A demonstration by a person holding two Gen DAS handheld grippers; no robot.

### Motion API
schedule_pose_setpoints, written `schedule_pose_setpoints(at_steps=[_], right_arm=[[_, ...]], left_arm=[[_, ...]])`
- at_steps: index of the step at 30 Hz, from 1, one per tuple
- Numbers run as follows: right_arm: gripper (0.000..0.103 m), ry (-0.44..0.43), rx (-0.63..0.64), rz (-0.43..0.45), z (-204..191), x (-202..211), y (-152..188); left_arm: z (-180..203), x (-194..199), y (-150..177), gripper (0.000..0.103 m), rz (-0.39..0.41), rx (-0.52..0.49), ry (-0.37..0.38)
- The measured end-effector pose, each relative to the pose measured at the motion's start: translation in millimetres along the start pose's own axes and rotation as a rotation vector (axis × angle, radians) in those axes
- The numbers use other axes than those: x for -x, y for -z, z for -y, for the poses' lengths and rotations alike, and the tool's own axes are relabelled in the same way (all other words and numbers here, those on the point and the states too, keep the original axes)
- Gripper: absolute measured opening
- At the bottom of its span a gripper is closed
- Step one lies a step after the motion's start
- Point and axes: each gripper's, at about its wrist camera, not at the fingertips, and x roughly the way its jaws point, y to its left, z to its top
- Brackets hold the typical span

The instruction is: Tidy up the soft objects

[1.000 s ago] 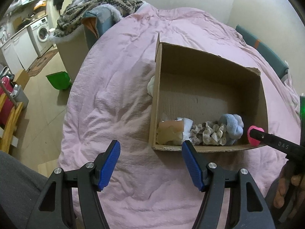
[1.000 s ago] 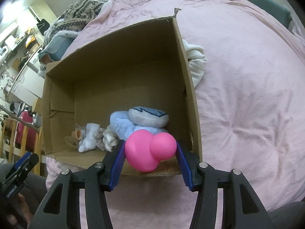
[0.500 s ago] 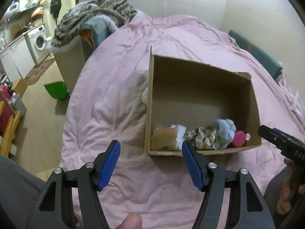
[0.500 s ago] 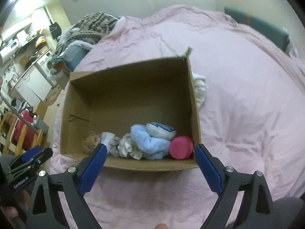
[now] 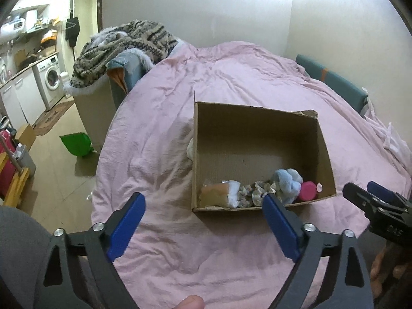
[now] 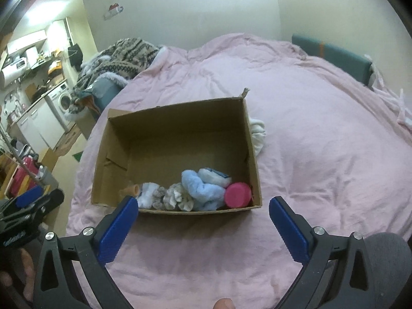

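Observation:
An open cardboard box (image 5: 257,139) (image 6: 180,139) sits on the pink bed cover. Along its near wall lie several soft objects: a pink toy (image 6: 237,195) (image 5: 308,190) in the right corner, a light blue plush (image 6: 203,189) (image 5: 287,180), a grey-white crumpled piece (image 6: 177,197) and a tan and white piece (image 5: 216,195). My left gripper (image 5: 203,222) is open and empty, held back in front of the box. My right gripper (image 6: 203,225) is open and empty, also in front of the box. A white cloth (image 6: 257,132) lies outside against the box's far side wall.
The pink bed cover (image 5: 180,244) spreads all round the box. A striped knit blanket (image 5: 123,49) is piled on a chair at the bed's far left. A green bin (image 5: 76,144) stands on the floor; a washing machine (image 5: 51,82) is further left.
My right gripper opened and let go of the pink toy, which now lies in the box's right corner. Both grippers pulled back and up from the box.

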Motion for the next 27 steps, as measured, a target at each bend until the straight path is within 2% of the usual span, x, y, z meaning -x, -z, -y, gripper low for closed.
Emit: schedule_pose_setpoints(at_steps=[3, 10, 14, 27], right_arm=[[0.103, 0.016, 0.017, 0.026, -2, 1, 3], [0.103, 0.060, 0.048, 0.063, -6, -2, 7], [0.103, 0.066, 0.044, 0.056, -5, -7, 7], [0.103, 0.067, 0.069, 0.053, -10, -11, 10]], left_arm=[[5, 2, 4, 0.097, 0.016, -0.026, -0.039], [6, -5, 6, 0.102, 0.019, -0.008, -0.042], [5, -13, 7, 0.102, -0.010, 0.010, -0.029], [6, -15, 5, 0.102, -0.008, 0.019, -0.026]])
